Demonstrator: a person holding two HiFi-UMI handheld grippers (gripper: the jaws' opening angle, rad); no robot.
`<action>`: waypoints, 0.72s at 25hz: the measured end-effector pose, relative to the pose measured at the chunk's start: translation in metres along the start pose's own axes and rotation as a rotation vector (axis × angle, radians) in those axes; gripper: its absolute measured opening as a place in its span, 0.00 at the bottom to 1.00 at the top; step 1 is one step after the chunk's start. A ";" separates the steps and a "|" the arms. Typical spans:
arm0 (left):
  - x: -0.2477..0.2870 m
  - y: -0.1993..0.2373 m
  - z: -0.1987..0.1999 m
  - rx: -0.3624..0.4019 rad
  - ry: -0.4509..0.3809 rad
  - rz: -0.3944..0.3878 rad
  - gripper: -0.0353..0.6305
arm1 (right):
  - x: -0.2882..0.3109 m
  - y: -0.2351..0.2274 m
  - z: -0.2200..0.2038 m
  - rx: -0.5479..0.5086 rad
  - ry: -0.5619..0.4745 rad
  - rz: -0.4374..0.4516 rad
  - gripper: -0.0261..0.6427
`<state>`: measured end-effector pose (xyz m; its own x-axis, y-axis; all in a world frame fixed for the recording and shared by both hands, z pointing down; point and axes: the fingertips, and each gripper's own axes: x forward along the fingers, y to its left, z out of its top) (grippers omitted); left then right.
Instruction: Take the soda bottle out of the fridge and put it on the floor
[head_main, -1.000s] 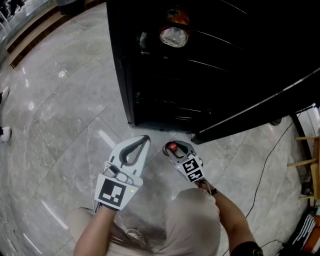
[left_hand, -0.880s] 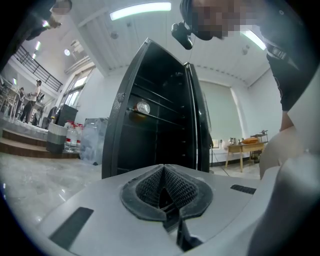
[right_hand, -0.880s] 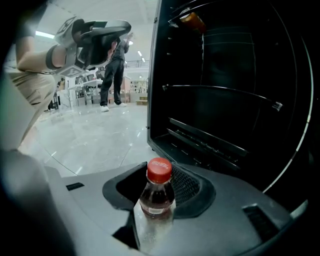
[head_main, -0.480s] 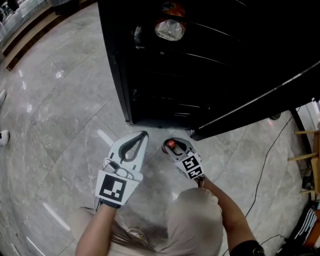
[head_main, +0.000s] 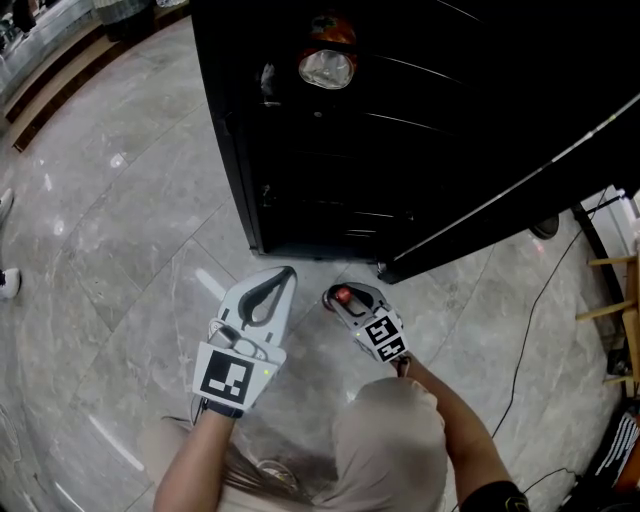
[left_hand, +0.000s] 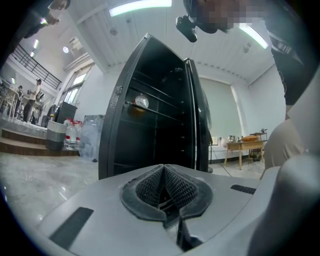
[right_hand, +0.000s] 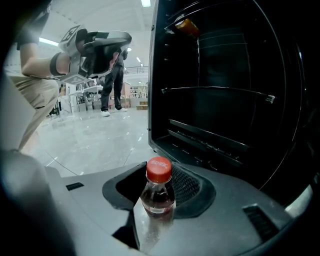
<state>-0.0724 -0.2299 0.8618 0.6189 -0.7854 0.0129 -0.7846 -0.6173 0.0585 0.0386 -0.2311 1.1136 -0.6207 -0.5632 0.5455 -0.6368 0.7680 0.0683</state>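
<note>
At the far left, a wooden step (head_main: 60, 75) borders the grey marble floor (head_main: 120, 250), which extends toward the near side. Near the centre, the left gripper (head_main: 283, 276) hangs above the floor with its jaws pressed together and nothing between them; the left gripper view confirms that the mesh pads (left_hand: 175, 186) meet. Just to its right, the right gripper (head_main: 352, 300) is closed on the soda bottle (right_hand: 157, 194), pinching it below the red cap (right_hand: 159, 169). The bottle stands upright, outside the fridge (head_main: 400, 140) and just in front of its lower edge. The gripper body hides the bottle's base, so contact with the floor cannot be confirmed. Beyond both grippers, the black fridge is open, with wire shelves (right_hand: 215, 95) inside. An item with an orange part (head_main: 326, 66) lies on an upper shelf; its type cannot be determined. The fridge door (head_main: 520, 195) swings out to the right. A black cable (head_main: 532, 322) runs across the floor at the near right, beside a wooden frame (head_main: 612, 322).
</note>
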 end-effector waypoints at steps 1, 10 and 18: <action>-0.001 -0.001 0.000 0.002 0.002 -0.001 0.08 | 0.000 0.000 0.000 0.001 -0.001 -0.002 0.25; -0.001 -0.007 -0.001 0.010 0.009 -0.006 0.08 | 0.000 0.000 -0.002 0.021 -0.005 -0.009 0.25; 0.001 -0.011 0.005 0.014 -0.003 -0.007 0.08 | 0.000 0.000 -0.001 0.038 -0.015 -0.011 0.25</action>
<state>-0.0631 -0.2244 0.8566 0.6242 -0.7812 0.0093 -0.7807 -0.6233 0.0448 0.0392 -0.2308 1.1145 -0.6203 -0.5763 0.5321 -0.6603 0.7498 0.0423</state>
